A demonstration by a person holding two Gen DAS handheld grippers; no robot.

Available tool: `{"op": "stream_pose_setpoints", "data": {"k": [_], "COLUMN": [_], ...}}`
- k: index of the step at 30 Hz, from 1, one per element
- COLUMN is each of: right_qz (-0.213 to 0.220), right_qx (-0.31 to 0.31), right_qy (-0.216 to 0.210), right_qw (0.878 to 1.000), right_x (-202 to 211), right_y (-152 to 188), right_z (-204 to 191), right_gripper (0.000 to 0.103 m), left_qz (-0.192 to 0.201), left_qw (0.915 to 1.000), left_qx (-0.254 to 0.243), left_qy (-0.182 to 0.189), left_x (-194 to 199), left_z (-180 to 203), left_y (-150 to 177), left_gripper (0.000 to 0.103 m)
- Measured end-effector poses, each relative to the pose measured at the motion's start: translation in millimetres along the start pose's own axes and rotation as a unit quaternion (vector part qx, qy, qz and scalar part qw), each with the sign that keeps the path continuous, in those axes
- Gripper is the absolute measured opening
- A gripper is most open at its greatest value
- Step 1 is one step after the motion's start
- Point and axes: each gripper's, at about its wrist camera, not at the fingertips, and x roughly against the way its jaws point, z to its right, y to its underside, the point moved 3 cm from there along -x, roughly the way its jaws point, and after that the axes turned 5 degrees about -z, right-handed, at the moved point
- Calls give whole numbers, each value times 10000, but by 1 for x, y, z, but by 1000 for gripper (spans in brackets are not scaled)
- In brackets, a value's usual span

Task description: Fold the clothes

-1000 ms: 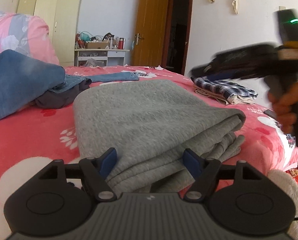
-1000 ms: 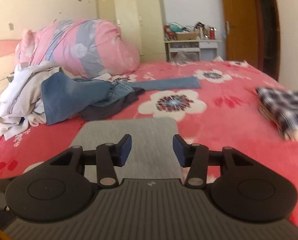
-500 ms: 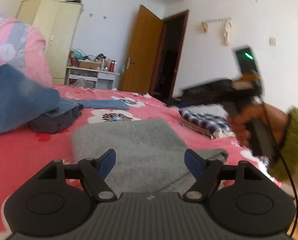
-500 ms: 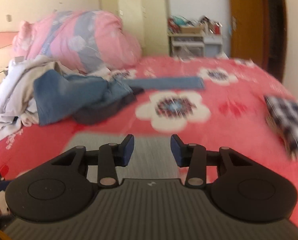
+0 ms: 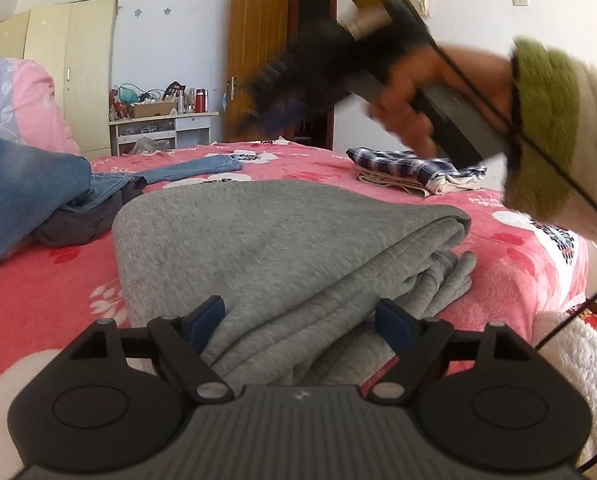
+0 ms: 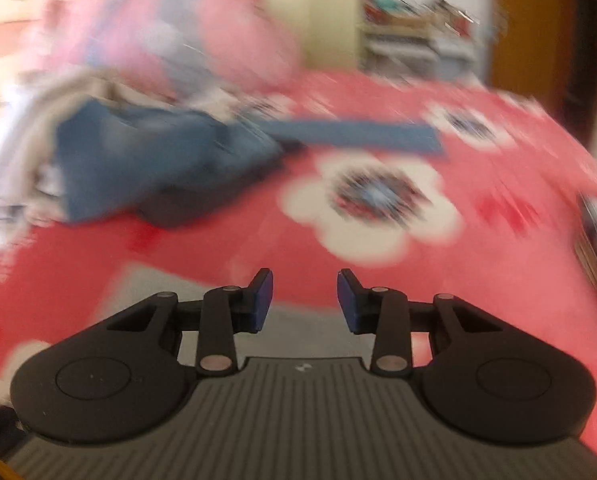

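A folded grey garment (image 5: pixel 266 240) lies on the red flowered bedspread (image 5: pixel 38 296). My left gripper (image 5: pixel 302 320) is open, its blue pads either side of the garment's near edge, and the cloth bulges between them. My right gripper (image 5: pixel 274 116) is a blurred shape held high above the garment's far side by a hand with a green cuff (image 5: pixel 542 120). In the right wrist view that gripper (image 6: pixel 304 300) is open with nothing between its pads, and only a grey corner of the garment (image 6: pixel 146 292) shows under it.
Blue jeans (image 5: pixel 26 188) on dark cloth are piled at left, one leg (image 6: pixel 354 136) stretched across the bed. A folded plaid stack (image 5: pixel 410 168) sits at the right. A pink duvet (image 6: pixel 170 36), wardrobe (image 5: pixel 78 76), desk and open door stand behind.
The right gripper has risen and swung forward over the garment, blurring its view. The left gripper dropped back close to the garment's near edge after lifting away.
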Motion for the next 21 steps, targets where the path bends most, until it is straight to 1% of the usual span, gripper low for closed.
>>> {"op": "stream_pose_setpoints", "data": {"k": [2,3,5,8,9,10,12,13,16,18,19,20,21], "right_qz": [34,-25,-515,-935,-935,-900,-650,-460,-2,-49,-271,-451,-457], "right_qx": [257,400,717,663,390,187,106,138,-77,-356,-497,-630,-802], "right_qy": [-235,-363,-627,-616,-717,-721,-488,-275,206,604,825,974,904], "right_qw": [9994,9985,9941,9915,9923,9931,9966,9985,9998,9975,9950,9922,9916], "right_x": [4,1,-37,-87,-83,-74,-46,-27,20,28,18,8,1], "right_y": [-15,-19,-10,12,8,4,-2,-3,6,22,35,49,63], "right_z": [-19,-28,-46,-46,-39,-34,-30,-27,-4,21,36,50,60], "right_gripper": [35,35,35,38,38,38,38,38,37,38,38,40,40], "left_qz": [12,18,12,8,9,10,12,13,15,15,18,21,18], "left_qw": [10000,10000,10000,10000,10000,10000,10000,10000,10000,10000,10000,9999,9999], "left_qx": [-30,-45,-47,-2,13,20,35,38,13,14,21,27,28], "left_qy": [-1,-1,-53,-24,-2,7,25,32,36,49,78,100,99], "left_x": [0,0,0,0,0,0,0,0,-1,-1,0,0,1], "left_z": [0,0,-1,-4,-5,-5,-5,-6,-6,-7,-7,-7,-7], "left_y": [0,0,0,0,0,0,0,0,0,1,1,1,0], "left_gripper": [83,83,84,84,84,84,84,84,84,84,84,84,84]}}
